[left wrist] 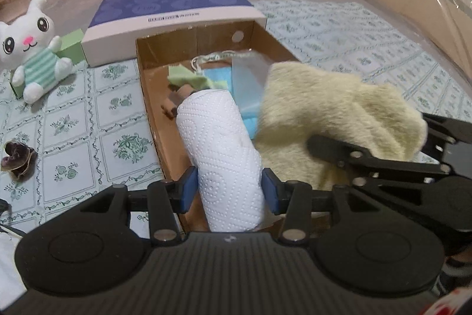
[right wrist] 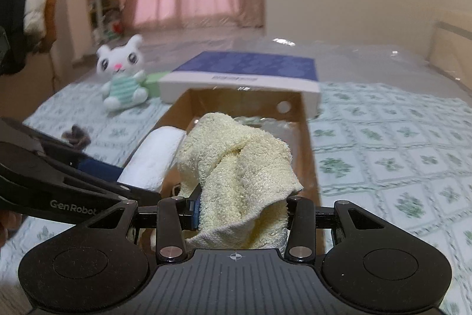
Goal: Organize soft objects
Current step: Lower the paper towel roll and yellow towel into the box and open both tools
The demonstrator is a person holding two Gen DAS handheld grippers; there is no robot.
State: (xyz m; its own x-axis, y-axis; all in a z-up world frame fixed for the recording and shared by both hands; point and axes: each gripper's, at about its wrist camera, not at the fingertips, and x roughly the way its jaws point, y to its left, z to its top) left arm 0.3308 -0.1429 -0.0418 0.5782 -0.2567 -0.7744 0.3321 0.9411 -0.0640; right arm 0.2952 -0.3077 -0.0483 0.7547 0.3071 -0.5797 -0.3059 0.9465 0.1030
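Towel [right wrist: 239, 164], cream terry, crumpled and limp: clamped in right tool [right wrist: 240, 211], held over open cardboard box [left wrist: 147, 96] on the bed. Paper roll [left wrist: 224, 143], white, embossed, cylindrical: pinched in left tool [left wrist: 229, 191], over the same box. Step judged: loading. Next: lower both, then release. Inside lay blue masks [left wrist: 218, 78] and green cloth [left wrist: 188, 80].

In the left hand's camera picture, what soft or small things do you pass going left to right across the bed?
Dark crumpled scrap → white plush cat → green box → paper towel roll held in the left gripper → yellow towel.
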